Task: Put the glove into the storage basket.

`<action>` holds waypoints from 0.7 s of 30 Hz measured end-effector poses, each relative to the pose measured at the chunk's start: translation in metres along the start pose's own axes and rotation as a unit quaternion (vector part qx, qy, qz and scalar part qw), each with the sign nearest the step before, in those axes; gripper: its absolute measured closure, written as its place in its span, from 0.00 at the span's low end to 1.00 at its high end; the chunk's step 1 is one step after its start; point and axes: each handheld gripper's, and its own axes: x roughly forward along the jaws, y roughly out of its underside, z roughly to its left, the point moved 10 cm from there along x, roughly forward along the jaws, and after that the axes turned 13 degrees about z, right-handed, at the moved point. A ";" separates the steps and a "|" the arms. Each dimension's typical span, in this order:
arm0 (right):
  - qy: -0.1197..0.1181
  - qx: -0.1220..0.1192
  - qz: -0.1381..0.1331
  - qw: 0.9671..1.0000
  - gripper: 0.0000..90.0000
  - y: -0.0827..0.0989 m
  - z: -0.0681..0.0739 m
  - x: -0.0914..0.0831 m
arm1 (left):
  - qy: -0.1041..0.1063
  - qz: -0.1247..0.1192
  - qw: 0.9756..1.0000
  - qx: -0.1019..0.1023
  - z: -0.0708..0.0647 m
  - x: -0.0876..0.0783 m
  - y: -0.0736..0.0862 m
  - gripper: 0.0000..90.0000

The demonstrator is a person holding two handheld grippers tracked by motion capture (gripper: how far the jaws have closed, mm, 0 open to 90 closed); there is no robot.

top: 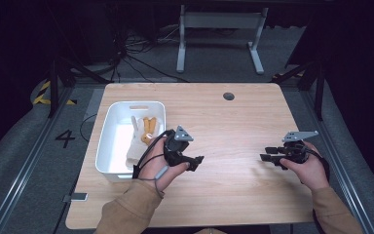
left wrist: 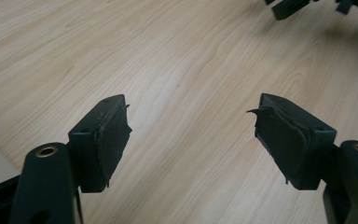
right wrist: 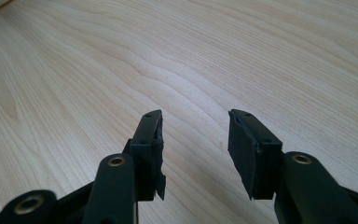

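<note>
The person's tan sleeves come in nearest the high camera, each hand carrying a set of tongs over the pale wooden tabletop (top: 233, 126). The left tongs (top: 198, 162) hover just right of the white bin (top: 108, 134), pointing toward the middle of the tabletop. Their jaws stand wide apart with nothing between them, and the left gripper view looks through the gap at bare wood grain, with the black tips of the other tongs at its upper right corner. The right tongs (top: 266, 157) sit well apart on the right side, pointing left toward the others. Their jaws are parted too and hold nothing, and bare wood shows between them in the right gripper view.

The white bin rests near the left edge of the tabletop. Inside it lie some tan, wooden-looking pieces (top: 148, 129) together with pale ones, leaning toward the wall nearest the left hand; what exactly they are is hard to tell at this distance. Neither set of tongs touches the bin or its contents.
</note>
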 end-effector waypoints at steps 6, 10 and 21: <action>-0.002 0.000 0.003 1.000 0.62 0.002 0.000 0.003 | 0.009 0.005 0.999 0.046 -0.013 0.026 0.013 0.31; -0.004 -0.001 0.005 1.000 0.62 0.003 0.000 0.006 | 0.025 0.004 0.998 0.054 -0.023 0.034 0.021 0.32; -0.012 -0.009 0.012 1.000 0.61 0.004 0.006 0.012 | 0.040 0.039 0.996 0.071 -0.039 0.071 0.043 0.31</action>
